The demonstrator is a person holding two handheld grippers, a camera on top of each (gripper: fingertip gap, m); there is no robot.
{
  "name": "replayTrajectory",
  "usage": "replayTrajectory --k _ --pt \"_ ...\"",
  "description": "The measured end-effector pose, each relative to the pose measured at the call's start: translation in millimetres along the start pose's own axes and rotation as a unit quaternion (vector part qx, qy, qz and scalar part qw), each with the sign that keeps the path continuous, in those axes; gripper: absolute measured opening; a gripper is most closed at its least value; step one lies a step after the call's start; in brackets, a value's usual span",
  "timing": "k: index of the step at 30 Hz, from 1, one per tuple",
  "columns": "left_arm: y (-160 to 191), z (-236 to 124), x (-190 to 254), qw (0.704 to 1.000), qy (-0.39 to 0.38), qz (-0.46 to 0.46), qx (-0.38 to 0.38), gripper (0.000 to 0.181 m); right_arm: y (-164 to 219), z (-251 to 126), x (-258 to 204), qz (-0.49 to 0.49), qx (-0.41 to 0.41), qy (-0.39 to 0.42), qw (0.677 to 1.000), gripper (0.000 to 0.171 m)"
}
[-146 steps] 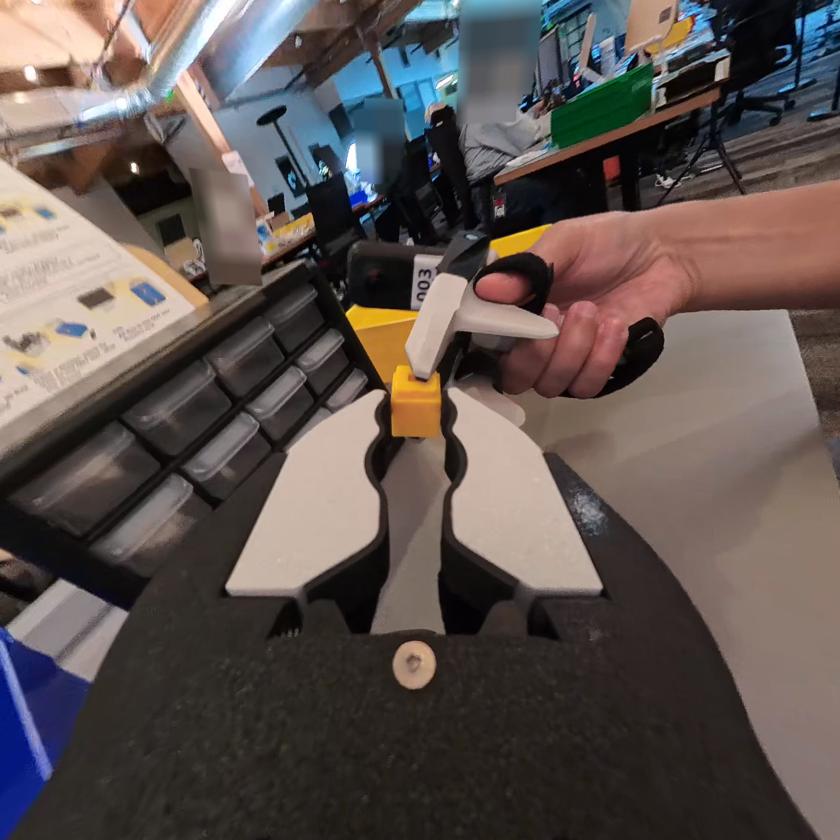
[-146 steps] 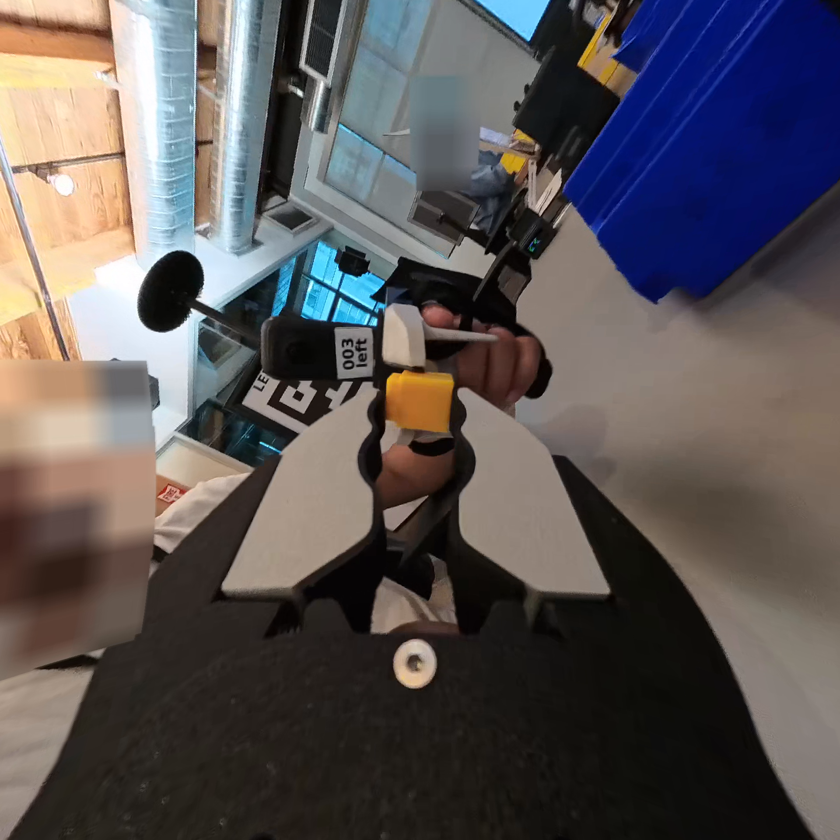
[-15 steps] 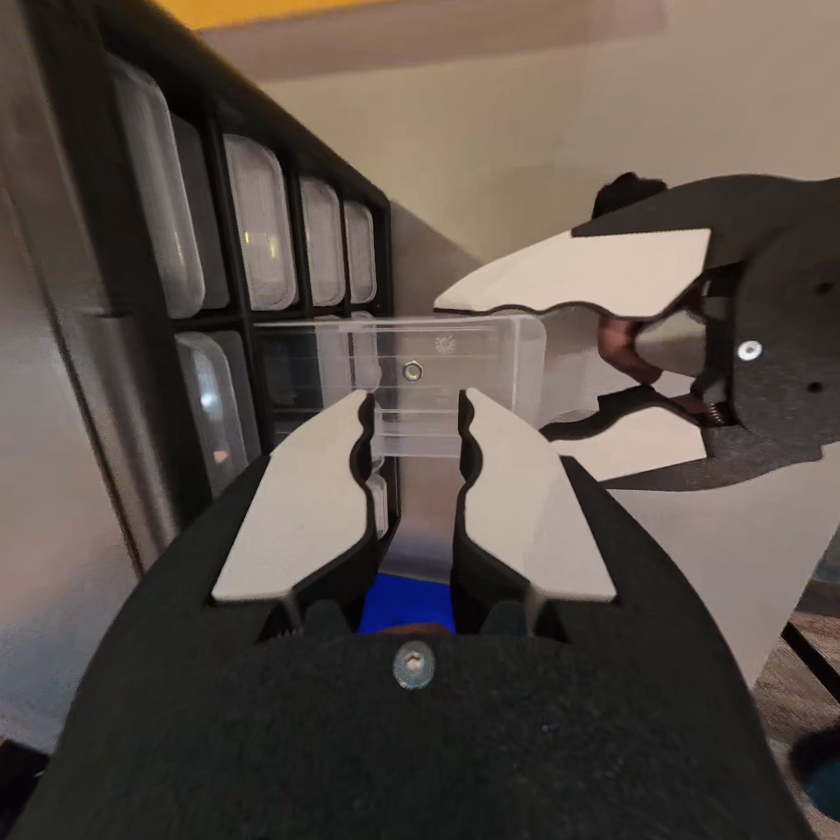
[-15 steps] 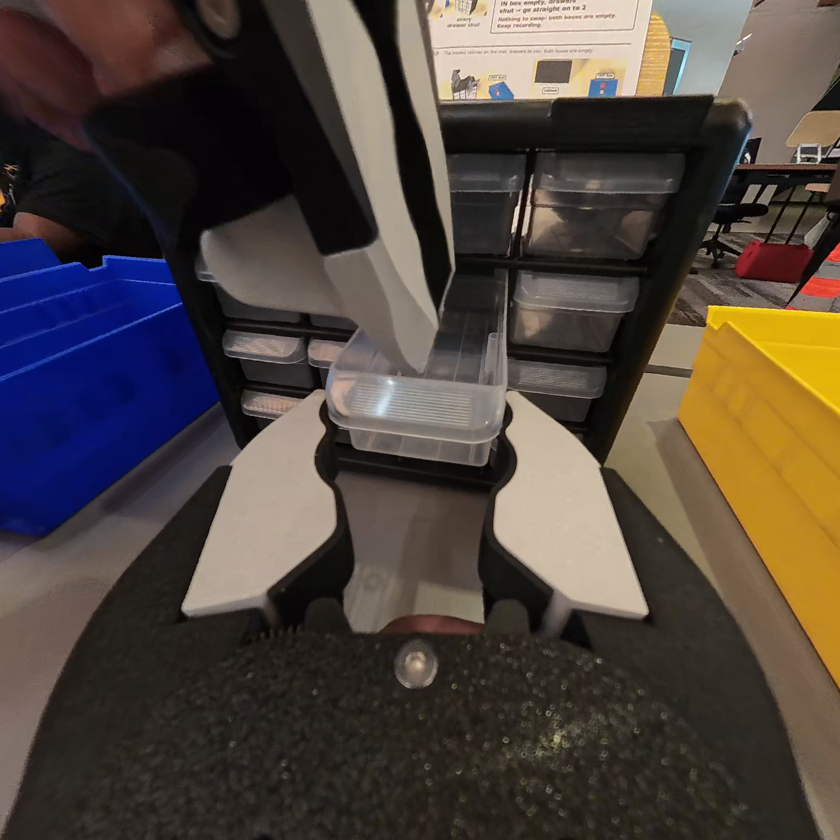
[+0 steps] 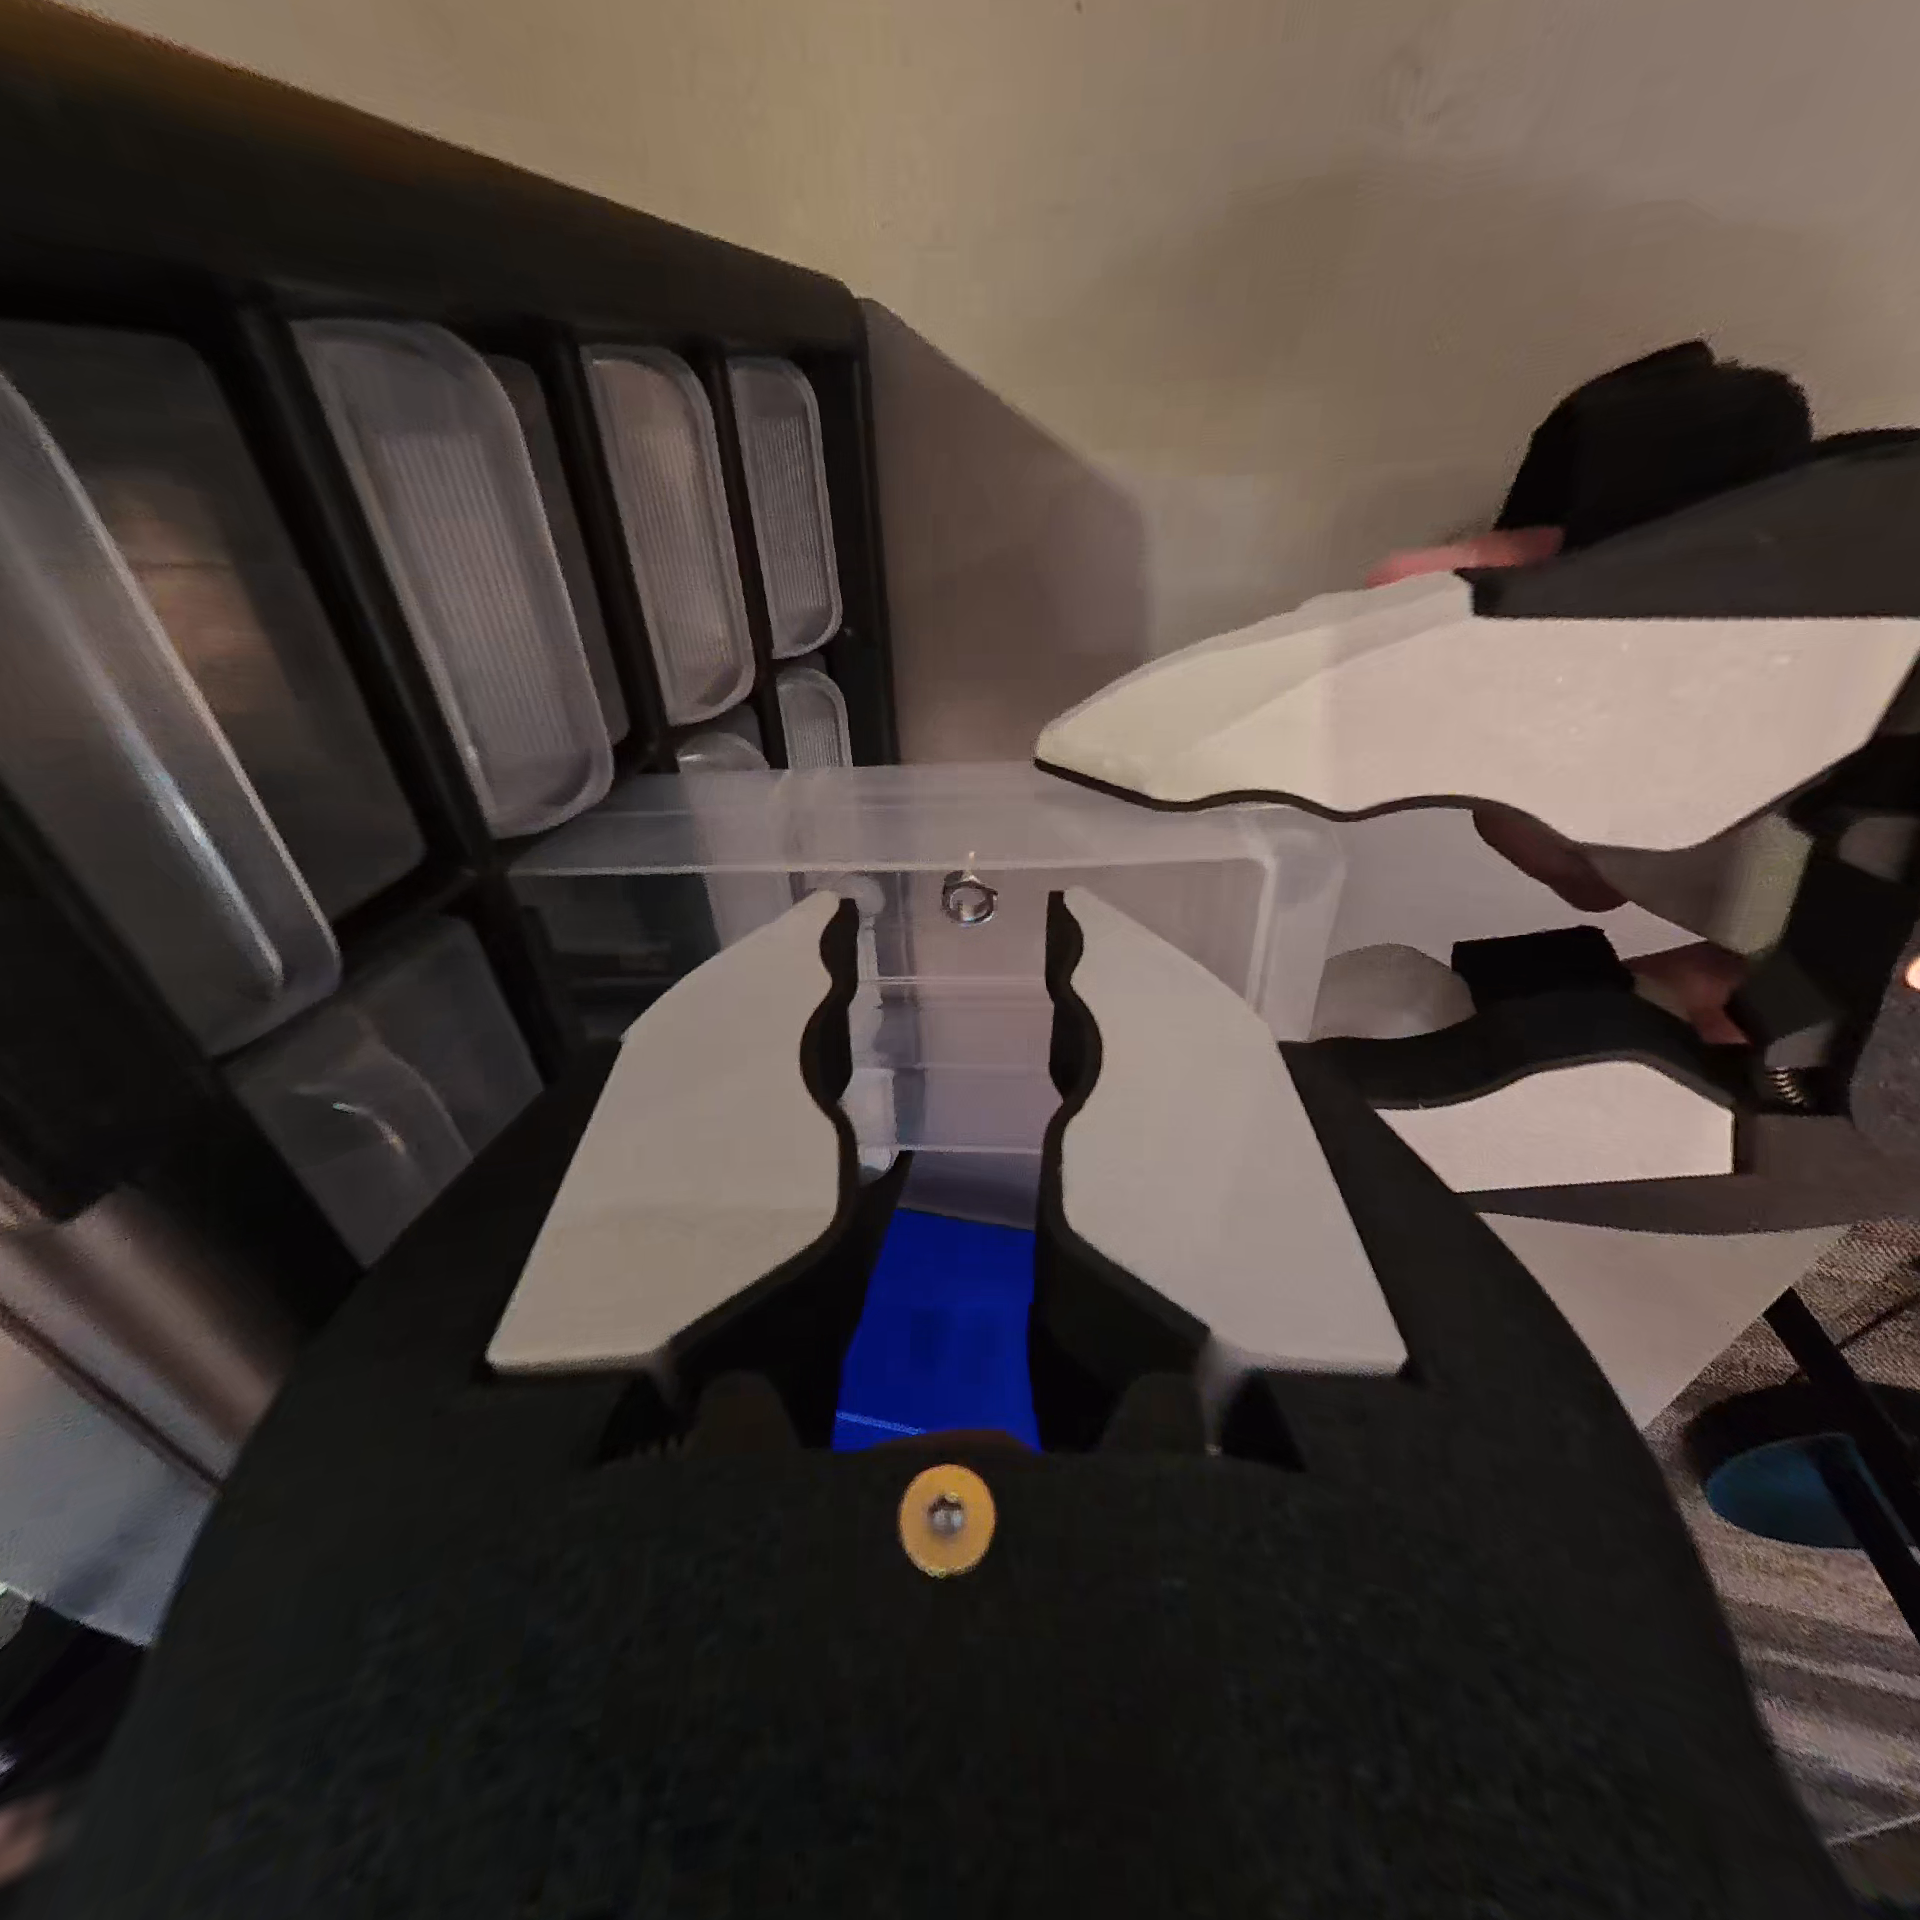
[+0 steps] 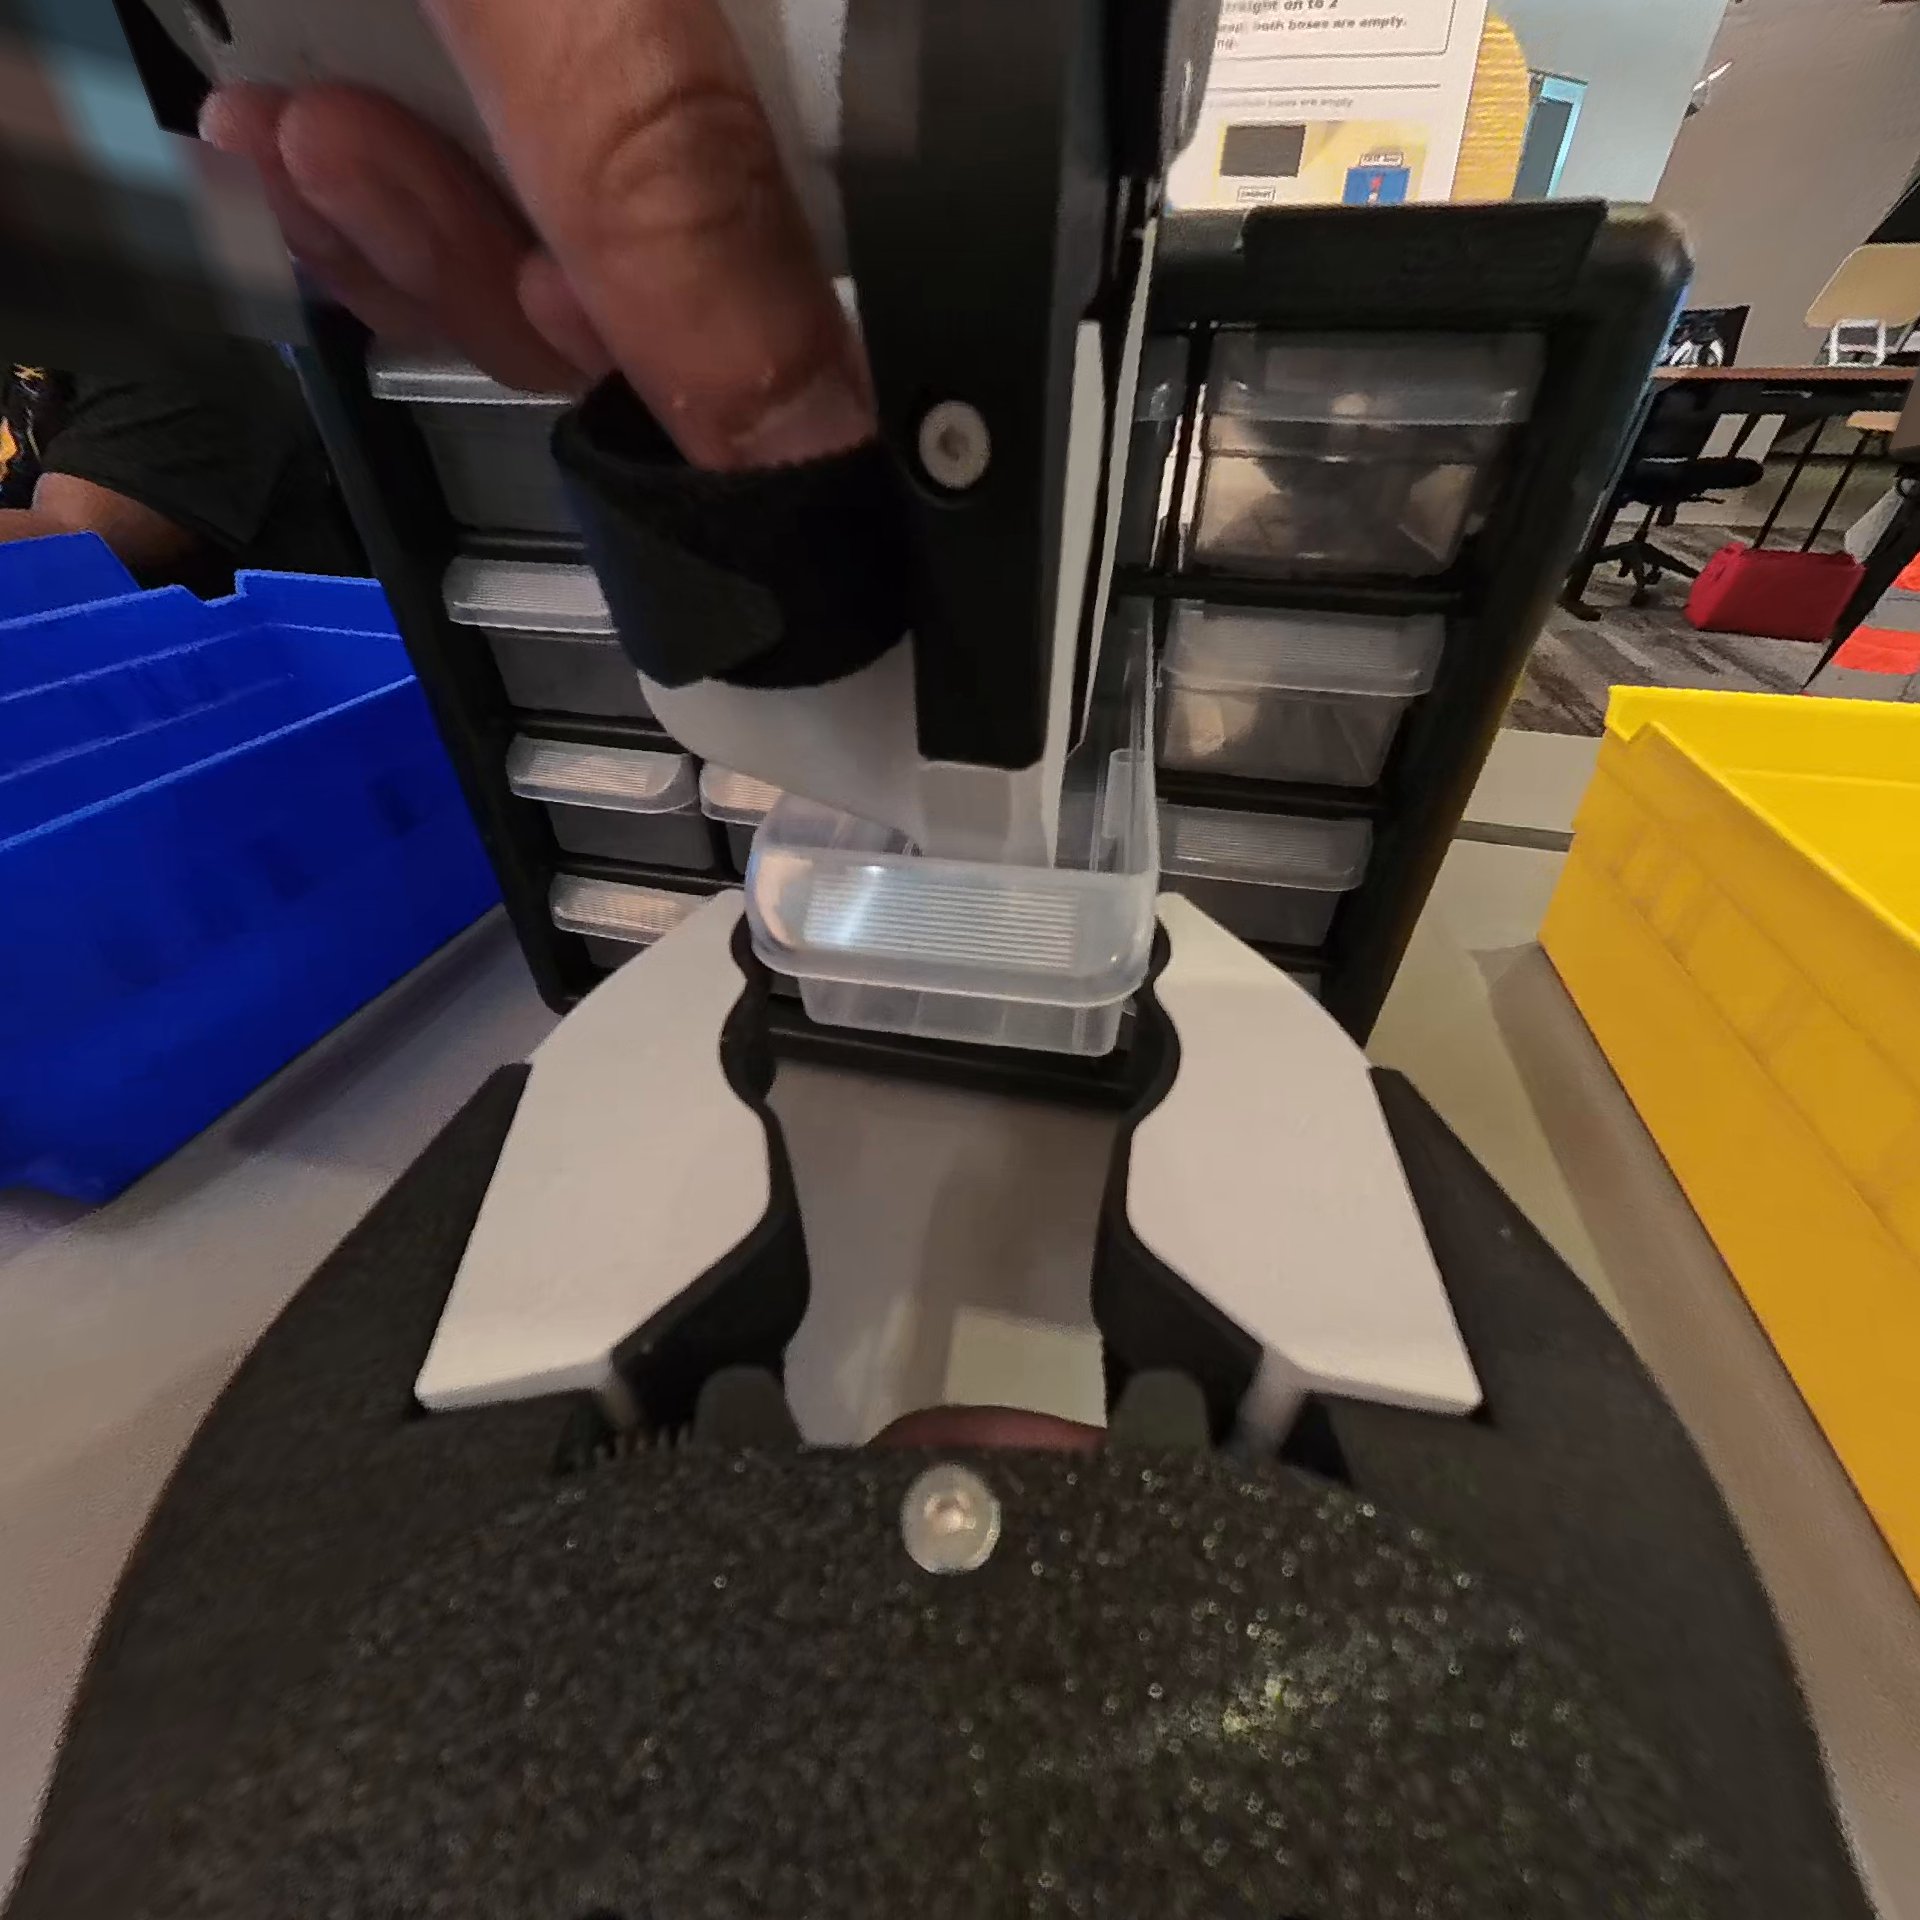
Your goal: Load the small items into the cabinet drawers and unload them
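Note:
A black cabinet [image 6: 1507,312] of clear small drawers stands ahead; it also shows in the left wrist view [image 5: 416,229]. One clear drawer [image 6: 945,935] is pulled out. My right gripper [image 6: 948,961] is shut on its front, one finger on each side. My left gripper [image 5: 951,914] is open and points down into the drawer [image 5: 1143,883]; a small metal nut [image 5: 966,899] lies on the drawer floor between its tips. In the right wrist view the left gripper [image 6: 966,821] reaches in from above, held by a hand [image 6: 520,208]. The right gripper [image 5: 1205,883] shows at the right.
A blue bin [image 6: 208,831] stands left of the cabinet and a yellow bin [image 6: 1766,987] right of it, both on the grey table [image 6: 260,1247]. A poster stands behind the cabinet. Chairs and desks are farther off at the right. Left and right tips are no more than a few centimetres apart. The black cabinet [image 6: 1507,312] is about equally far from each gripper, around 11 centimetres.
My left gripper has come lower and more upright over the pulled-out drawer. The right gripper keeps hold of the drawer front. The yellow cube held 4.9 s ago is out of view.

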State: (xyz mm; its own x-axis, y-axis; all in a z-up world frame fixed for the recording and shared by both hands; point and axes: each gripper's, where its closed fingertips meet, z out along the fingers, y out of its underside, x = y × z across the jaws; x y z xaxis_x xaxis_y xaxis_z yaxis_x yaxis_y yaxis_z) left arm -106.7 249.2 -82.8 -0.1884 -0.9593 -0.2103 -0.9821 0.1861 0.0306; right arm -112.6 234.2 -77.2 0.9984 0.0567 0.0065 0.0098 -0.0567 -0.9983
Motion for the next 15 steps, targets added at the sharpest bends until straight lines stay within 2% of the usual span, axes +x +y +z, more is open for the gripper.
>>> replayTrajectory --k 5,11,15 --pt "1.5 1.4 0.4 1.0 0.004 -0.009 -0.016 0.025 0.7 -0.8 -0.2 -0.002 -0.004 0.001 1.0 0.066" --pt "2.9 4.0 10.0 0.998 0.044 -0.027 -0.04 0.011 1.0 -1.0 -0.3 -0.006 -0.006 0.001 1.0 0.066" --pt "0.2 4.9 7.6 0.998 0.04 -0.031 -0.04 0.011 0.8 -1.0 -0.1 -0.006 -0.005 0.001 1.0 0.066"
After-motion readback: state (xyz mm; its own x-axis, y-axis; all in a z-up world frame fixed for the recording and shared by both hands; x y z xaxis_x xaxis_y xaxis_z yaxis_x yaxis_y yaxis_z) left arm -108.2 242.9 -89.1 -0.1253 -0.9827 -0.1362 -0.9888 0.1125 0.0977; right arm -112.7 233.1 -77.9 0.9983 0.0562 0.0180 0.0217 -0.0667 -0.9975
